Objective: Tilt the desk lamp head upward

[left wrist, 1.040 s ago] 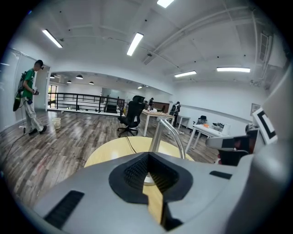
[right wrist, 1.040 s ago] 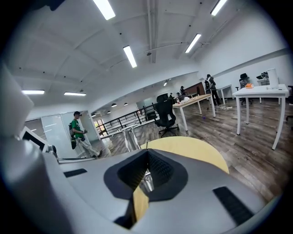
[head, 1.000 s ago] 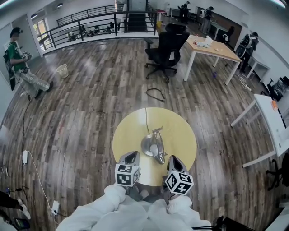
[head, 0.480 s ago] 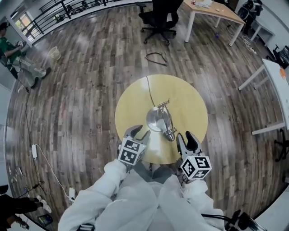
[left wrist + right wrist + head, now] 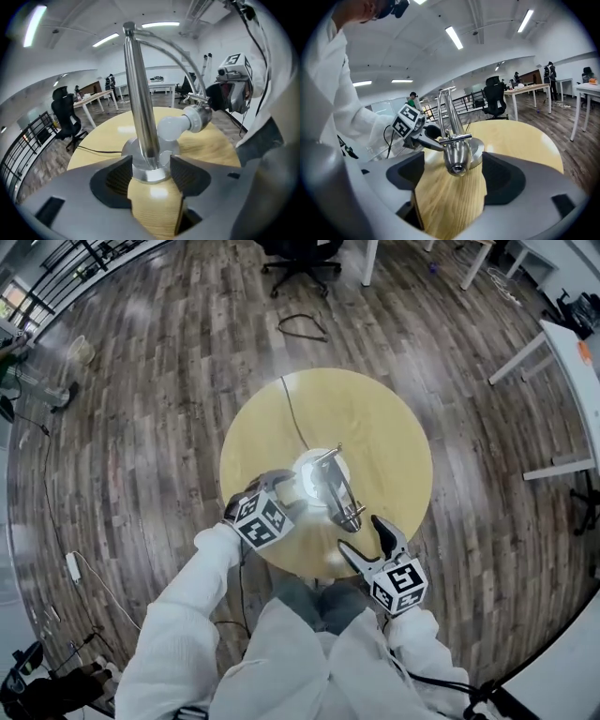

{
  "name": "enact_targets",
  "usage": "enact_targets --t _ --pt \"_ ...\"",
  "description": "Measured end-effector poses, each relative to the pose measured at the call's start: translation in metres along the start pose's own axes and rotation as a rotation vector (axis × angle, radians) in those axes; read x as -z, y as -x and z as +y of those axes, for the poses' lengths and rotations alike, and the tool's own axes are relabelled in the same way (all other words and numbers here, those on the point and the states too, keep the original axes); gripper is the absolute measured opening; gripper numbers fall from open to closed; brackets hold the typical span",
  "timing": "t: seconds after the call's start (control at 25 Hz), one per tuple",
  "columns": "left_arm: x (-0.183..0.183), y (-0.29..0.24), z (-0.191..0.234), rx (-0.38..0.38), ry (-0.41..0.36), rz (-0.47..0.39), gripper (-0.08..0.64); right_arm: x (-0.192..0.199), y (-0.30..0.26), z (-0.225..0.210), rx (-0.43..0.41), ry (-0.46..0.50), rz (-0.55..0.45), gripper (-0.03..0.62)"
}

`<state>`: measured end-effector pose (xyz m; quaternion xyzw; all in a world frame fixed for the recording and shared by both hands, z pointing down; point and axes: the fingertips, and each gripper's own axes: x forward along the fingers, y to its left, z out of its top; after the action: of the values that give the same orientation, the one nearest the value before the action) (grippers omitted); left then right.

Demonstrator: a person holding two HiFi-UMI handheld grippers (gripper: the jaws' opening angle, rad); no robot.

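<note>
Having just opened wide, left tool (image 5: 277, 486) straddles lamp base (image 5: 306, 471), right tool (image 5: 367, 542) fronts lamp head (image 5: 353, 514).

The person wears loose white sleeves (image 5: 183, 620) and grey trousers (image 5: 309, 601). The left gripper (image 5: 279, 482) and right gripper (image 5: 359, 532) have dark grey jaws, each carrying a white cube (image 5: 261, 522) with black square markers.

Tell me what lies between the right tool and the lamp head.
Only bare table separates the right tool from the lamp head, as the right gripper view shows. Its jaws have just been opening, nothing between them.
</note>
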<state>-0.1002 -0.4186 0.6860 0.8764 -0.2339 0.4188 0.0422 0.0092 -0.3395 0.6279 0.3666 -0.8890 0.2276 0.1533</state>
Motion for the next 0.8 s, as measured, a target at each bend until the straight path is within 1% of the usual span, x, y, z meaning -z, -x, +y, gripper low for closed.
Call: enact_targets --t 0.12,0.24,0.36,0.44,0.52,0.6,0.68,0.8 --pt "-0.002 -0.021 0.007 0.076 -0.07 0.018 0.249 0.007 -0.022 -0.004 0.021 0.03 0.014 0.365" --pt "-0.009 -0.04 0.007 0.141 -0.125 0.038 0.249 0.005 -0.034 -0.013 0.044 0.024 -0.006 0.365" --pt "-0.007 -0.052 0.007 0.197 -0.17 0.065 0.249 0.002 -0.043 -0.014 0.053 0.026 -0.02 0.362" --pt "-0.005 -0.054 0.008 0.231 -0.173 0.077 0.249 0.0 -0.047 -0.014 0.069 0.038 -0.022 0.356" --pt "-0.003 -0.057 0.008 0.264 -0.143 0.09 0.247 0.001 -0.049 -0.018 0.094 0.037 -0.024 0.272" --pt "-0.002 -0.059 0.009 0.301 -0.108 0.102 0.247 0.002 -0.048 -0.019 0.103 0.033 -0.024 0.272" --pt "-0.002 -0.058 0.009 0.32 -0.109 0.113 0.249 0.002 -0.049 -0.019 0.105 0.03 -0.027 0.27" --pt "-0.005 -0.058 0.01 0.326 -0.115 0.12 0.249 -0.001 -0.047 -0.019 0.11 0.027 -0.023 0.268"
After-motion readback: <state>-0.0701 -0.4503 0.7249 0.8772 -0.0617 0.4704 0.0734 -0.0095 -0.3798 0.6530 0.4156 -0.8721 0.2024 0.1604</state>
